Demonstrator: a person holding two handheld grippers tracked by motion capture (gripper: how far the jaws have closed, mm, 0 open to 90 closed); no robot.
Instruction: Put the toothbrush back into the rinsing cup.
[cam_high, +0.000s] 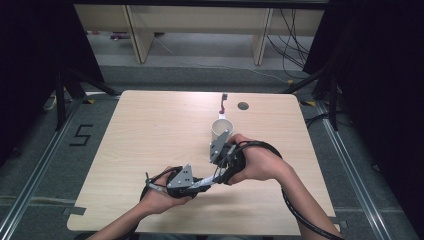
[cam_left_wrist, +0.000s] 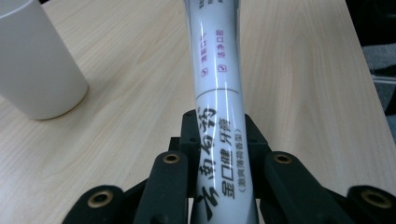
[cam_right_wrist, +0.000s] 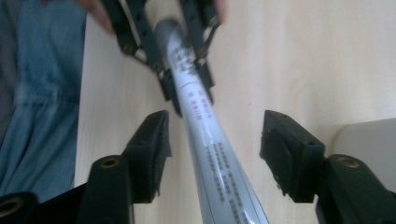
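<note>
Overall light: bright and even on the table (cam_high: 150, 135), as from above; the surroundings beyond it are dark, black at both sides of the high view.
Shadows: soft and faint beside the white cup (cam_left_wrist: 35, 65) and under the hands.
Glare: long white streaks run down the glossy toothpaste tube (cam_left_wrist: 219, 93).
Focus: the left gripper view is sharp on the tube's print; its near jaws are soft.
Blur: the right gripper view is smeared, the tube's lettering unreadable.
High view: slightly grainy, low in detail.

Both grippers, left gripper (cam_high: 200, 186) and right gripper (cam_high: 218, 172), have black jaws, brass-coloured screws, grey three-cornered plates and black trailing cables.
</note>
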